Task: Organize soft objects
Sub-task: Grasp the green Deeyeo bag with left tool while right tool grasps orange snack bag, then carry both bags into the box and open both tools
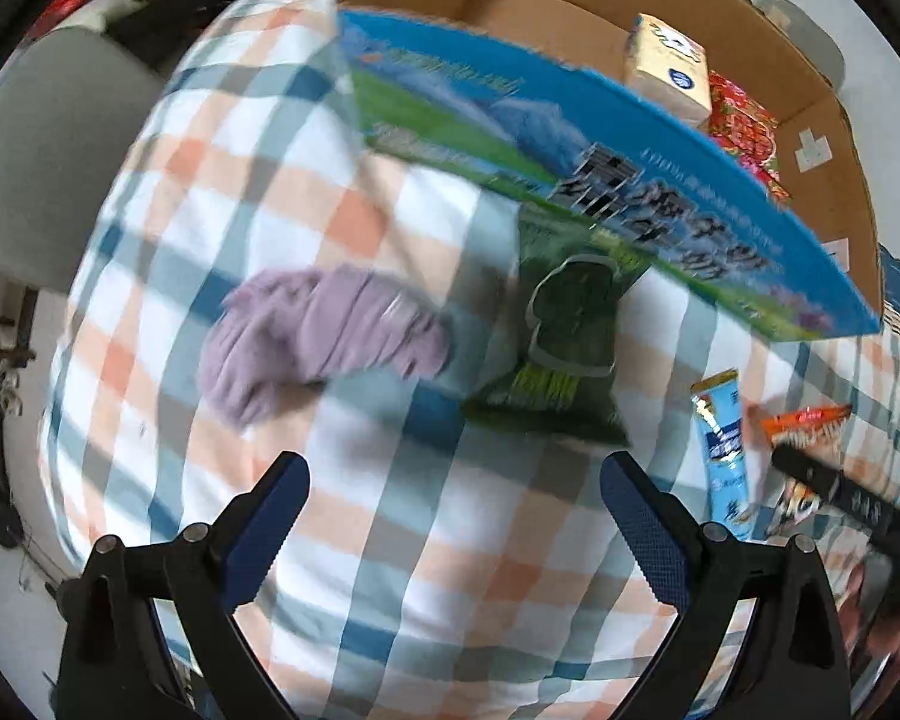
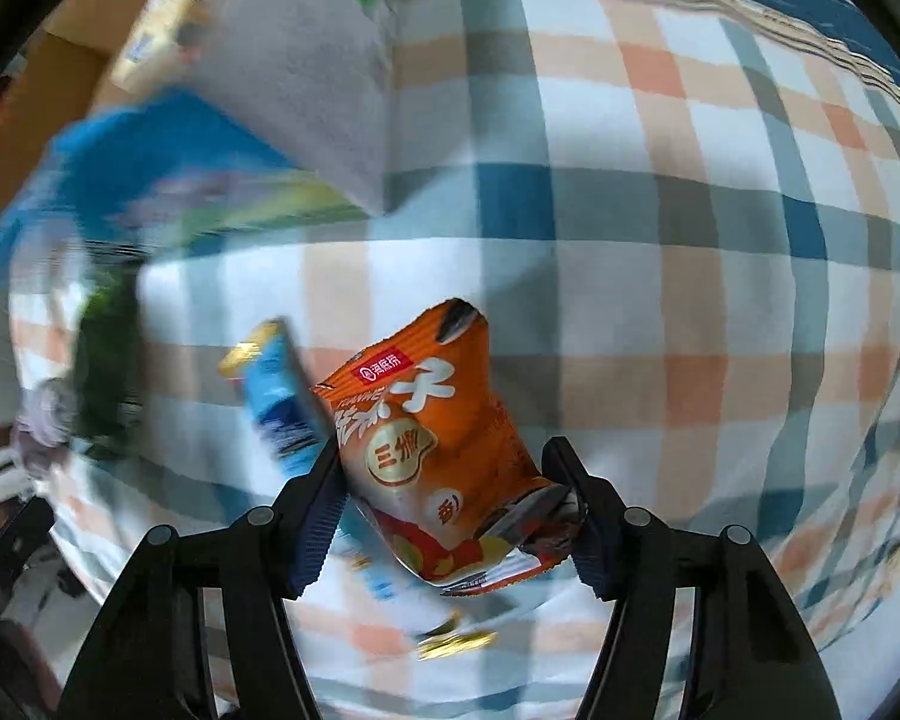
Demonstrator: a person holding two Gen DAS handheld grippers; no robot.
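My right gripper (image 2: pixel 450 480) is shut on an orange snack bag (image 2: pixel 432 444) and holds it over the checked bedcover; the bag also shows in the left wrist view (image 1: pixel 804 426). A light blue packet (image 2: pixel 282 396) lies just left of it, also seen in the left wrist view (image 1: pixel 723 438). My left gripper (image 1: pixel 453 492) is open and empty above the cover. Ahead of it lie a purple cloth (image 1: pixel 318 336) and a dark green bag (image 1: pixel 564 336). The open cardboard box (image 1: pixel 570 18) with a blue printed side holds a tissue pack (image 1: pixel 669 66) and a red packet (image 1: pixel 744 126).
The checked bedcover (image 1: pixel 390 540) fills both views. A grey chair back (image 1: pixel 48 150) stands at the left. A grey cloth (image 2: pixel 306 72) hangs near the box in the right wrist view. The right gripper's black arm (image 1: pixel 840 498) shows at the right.
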